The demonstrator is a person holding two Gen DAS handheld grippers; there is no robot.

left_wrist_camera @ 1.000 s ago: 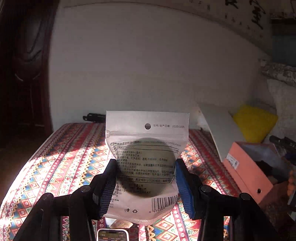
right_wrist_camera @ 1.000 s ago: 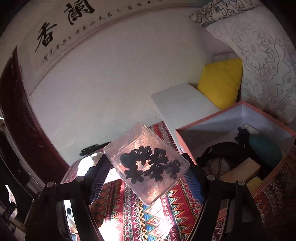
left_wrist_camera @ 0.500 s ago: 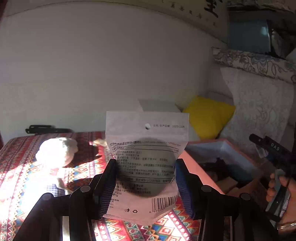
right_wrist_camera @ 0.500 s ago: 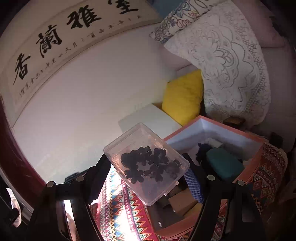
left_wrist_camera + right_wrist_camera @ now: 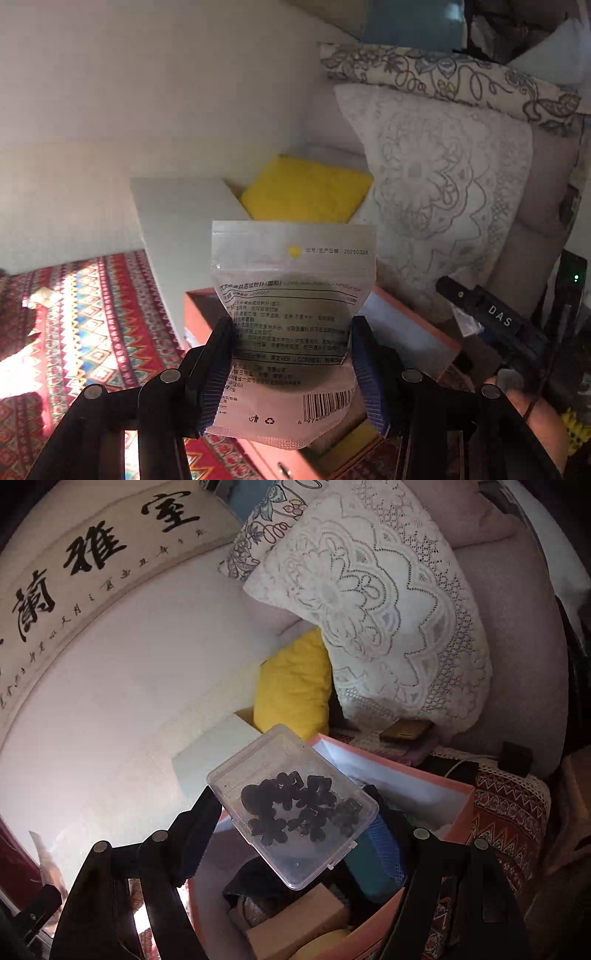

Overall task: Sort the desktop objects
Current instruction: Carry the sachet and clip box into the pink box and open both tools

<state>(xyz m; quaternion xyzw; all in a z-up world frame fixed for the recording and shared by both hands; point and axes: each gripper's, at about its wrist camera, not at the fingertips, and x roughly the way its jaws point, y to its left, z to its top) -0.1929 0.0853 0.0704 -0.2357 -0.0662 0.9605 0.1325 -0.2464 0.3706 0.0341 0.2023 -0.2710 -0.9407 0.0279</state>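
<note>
- The left gripper (image 5: 291, 365) is clamped on a translucent pouch (image 5: 291, 317) by its two side edges; the pouch stands upright between the blue pads (image 5: 365, 373), printed text and a barcode facing the camera, a punched hole near its top
- A dark round shape shows through the pouch's middle; what it is cannot be told
- Behind and below the pouch sits an orange box (image 5: 413, 321) with its top open; the pouch hangs in the air over the box's near-left part, touching nothing but the pads
- Left of the box lies a red patterned cloth (image 5: 92, 317) covering the desk, partly in bright sunlight
- A flat white board (image 5: 177, 221) leans by the wall behind the box; a yellow cushion (image 5: 306, 192) rests beside it; a lace-covered pillow (image 5: 436, 173) stands to the right
- The right gripper (image 5: 295, 827) grips a clear plastic case (image 5: 291, 805), tilted, one corner pointing down; small black pieces (image 5: 295, 805) lie inside it
- In the right wrist view the case hovers over the orange box (image 5: 458, 801), whose inside holds a teal object (image 5: 365, 871), a tan block (image 5: 299, 919) and dark cloth
- On the wall above hangs a calligraphy scroll (image 5: 99, 554)
- A hand (image 5: 535, 424) shows at the lower right of the left wrist view, holding the other gripper's black body
</note>
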